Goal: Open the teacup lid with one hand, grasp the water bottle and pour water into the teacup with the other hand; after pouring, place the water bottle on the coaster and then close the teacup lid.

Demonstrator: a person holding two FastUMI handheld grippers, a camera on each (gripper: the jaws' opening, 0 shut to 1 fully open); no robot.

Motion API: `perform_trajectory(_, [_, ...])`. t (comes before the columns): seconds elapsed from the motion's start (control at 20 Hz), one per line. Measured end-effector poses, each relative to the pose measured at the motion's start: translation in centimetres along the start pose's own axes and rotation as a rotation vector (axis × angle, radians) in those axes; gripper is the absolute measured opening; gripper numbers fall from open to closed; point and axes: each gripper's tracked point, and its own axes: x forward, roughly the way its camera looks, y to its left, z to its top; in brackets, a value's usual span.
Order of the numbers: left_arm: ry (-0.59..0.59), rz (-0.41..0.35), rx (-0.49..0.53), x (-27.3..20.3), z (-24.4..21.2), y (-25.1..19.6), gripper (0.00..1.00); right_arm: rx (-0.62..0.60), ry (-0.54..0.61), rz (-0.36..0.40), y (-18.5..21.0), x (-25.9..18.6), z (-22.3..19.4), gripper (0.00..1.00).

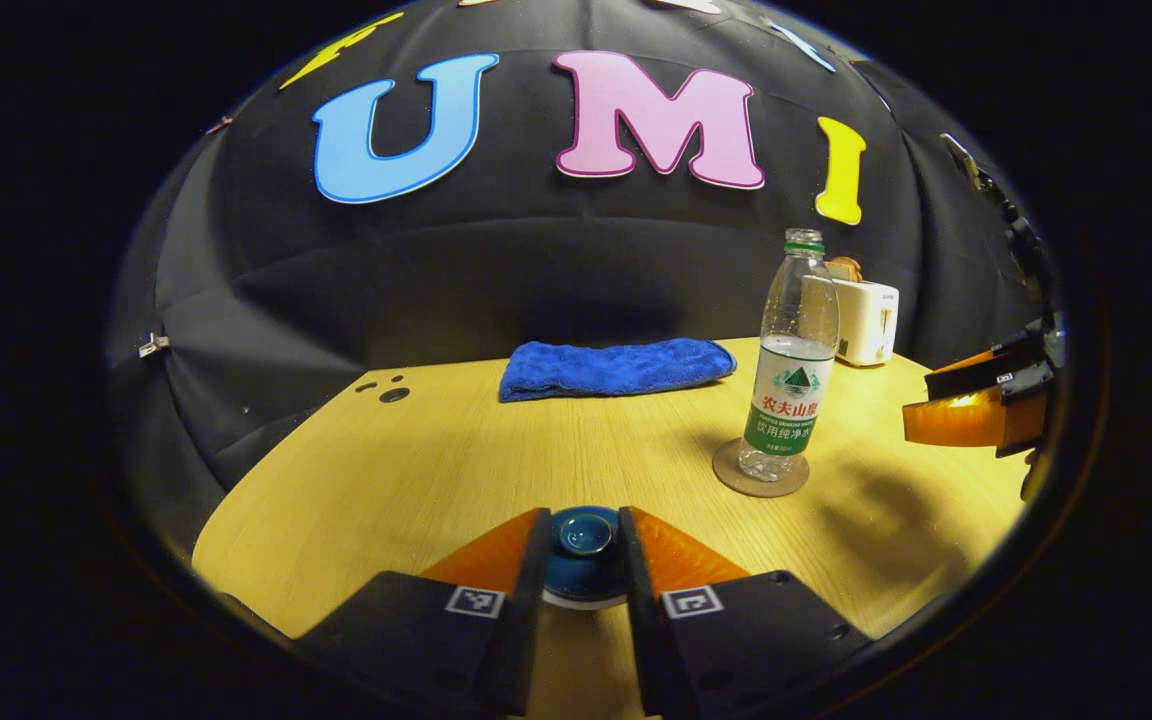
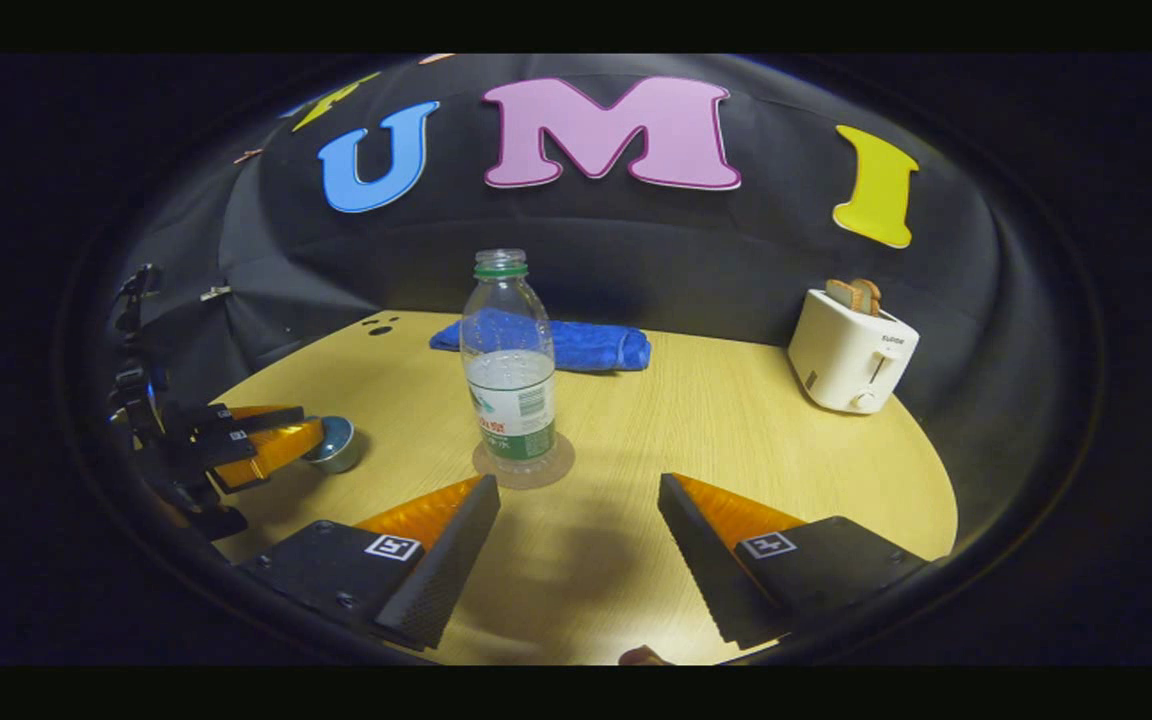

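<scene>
In the left gripper view my left gripper [image 1: 584, 513] is shut on the dark blue teacup lid [image 1: 584, 540], one finger on each side; a pale rim shows just beneath it. The right gripper view has the teacup [image 2: 336, 445] on the table at the tips of the left gripper [image 2: 308, 432]. The clear water bottle [image 1: 788, 370] [image 2: 509, 375], partly full, stands upright on the round coaster [image 1: 761, 478] [image 2: 524, 465]. My right gripper [image 2: 576, 492] is open a short way in front of the bottle, with nothing between its fingers. It also shows at the right edge of the left gripper view [image 1: 976, 405].
A folded blue towel [image 1: 616, 368] [image 2: 576, 343] lies at the back of the wooden table [image 1: 416, 460]. A white toaster [image 2: 851, 350] [image 1: 866, 320] with bread in it stands at the back right. The booth's black cloth wall closes the far side.
</scene>
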Motion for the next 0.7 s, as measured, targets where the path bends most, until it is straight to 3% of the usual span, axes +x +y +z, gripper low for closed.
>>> perform_trajectory(0.1, [-0.014,0.002,0.004,-0.6,0.7,0.2,0.67,0.006,-0.011,-0.004,0.0,-0.2,0.7,0.99])
perform_trajectory(0.4, [-0.057,0.022,0.033,-4.6,4.1,1.7,1.0,0.03,-0.03,-0.026,0.0,-2.8,2.9,0.99])
perform_trajectory(0.7, [-0.173,0.081,0.027,-12.1,11.6,4.0,0.96,0.016,-0.119,-0.091,-0.9,-8.3,8.5,0.99])
